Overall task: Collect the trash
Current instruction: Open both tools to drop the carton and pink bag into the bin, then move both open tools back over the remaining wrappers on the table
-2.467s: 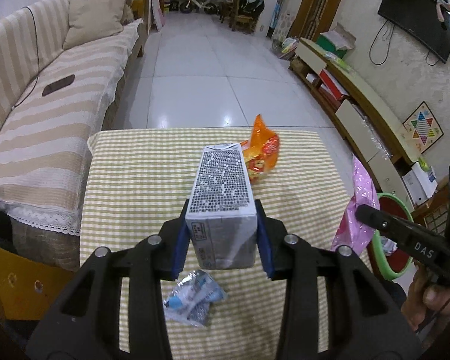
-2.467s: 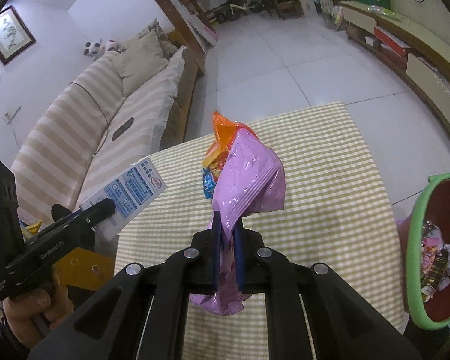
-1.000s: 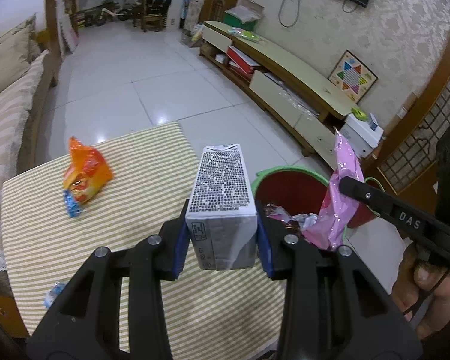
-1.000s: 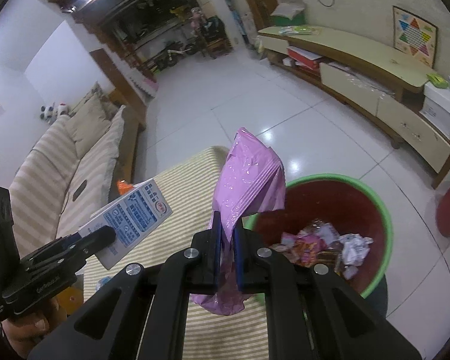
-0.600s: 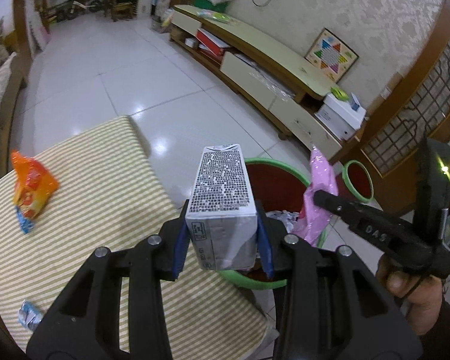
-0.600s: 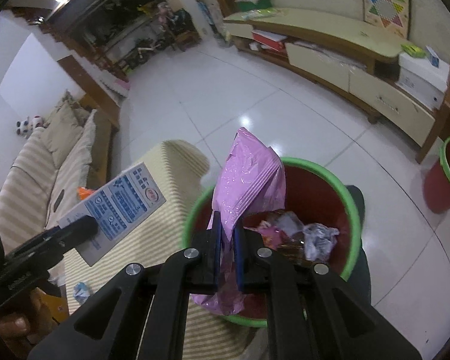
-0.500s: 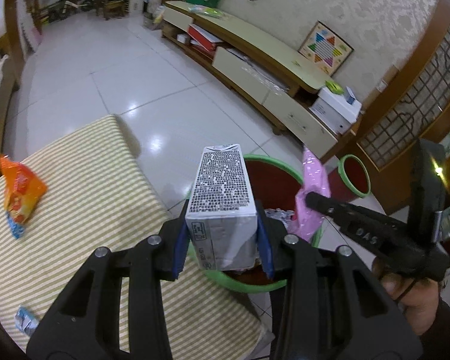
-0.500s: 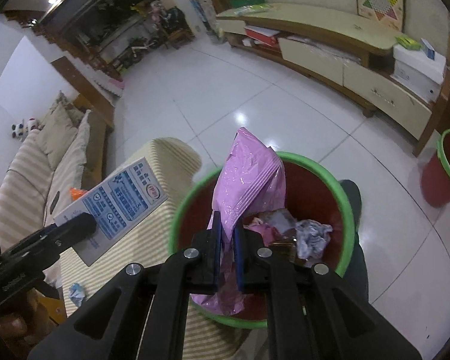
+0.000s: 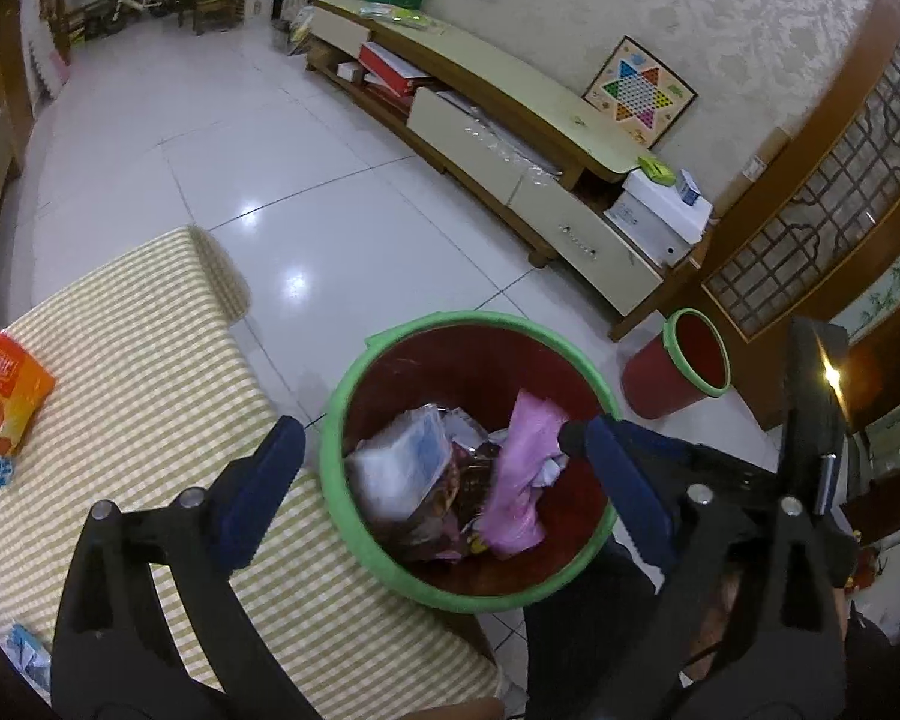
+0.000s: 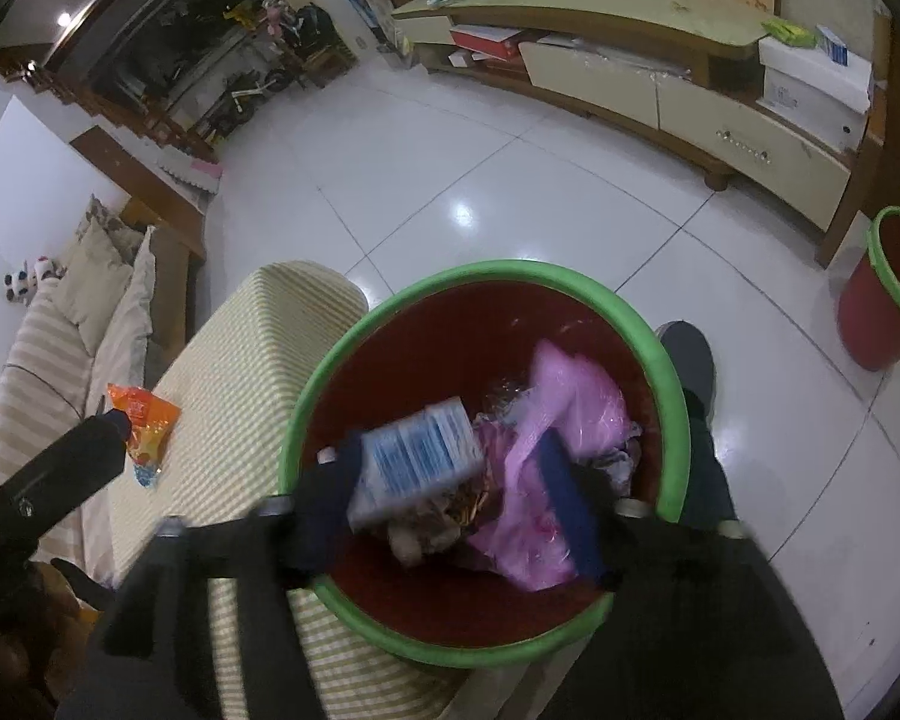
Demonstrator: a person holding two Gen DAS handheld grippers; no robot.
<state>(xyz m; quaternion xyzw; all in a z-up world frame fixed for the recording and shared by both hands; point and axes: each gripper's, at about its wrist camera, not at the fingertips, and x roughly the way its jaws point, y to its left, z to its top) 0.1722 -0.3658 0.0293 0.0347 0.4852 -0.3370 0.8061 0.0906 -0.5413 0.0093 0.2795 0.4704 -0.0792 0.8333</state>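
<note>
A red bin with a green rim stands on the floor beside the table. The white and blue carton and the pink wrapper lie inside it on other trash. My left gripper is open and empty over the bin. My right gripper is open and empty over the bin too. An orange snack bag and a small blue and white wrapper lie on the checked tablecloth.
A second small red bin stands by a wooden screen. A long low cabinet runs along the wall. A sofa stands beyond the table. The floor is white tile.
Both grippers have opened. The carton dropped from the left one and the pink wrapper from the right one into the bin.
</note>
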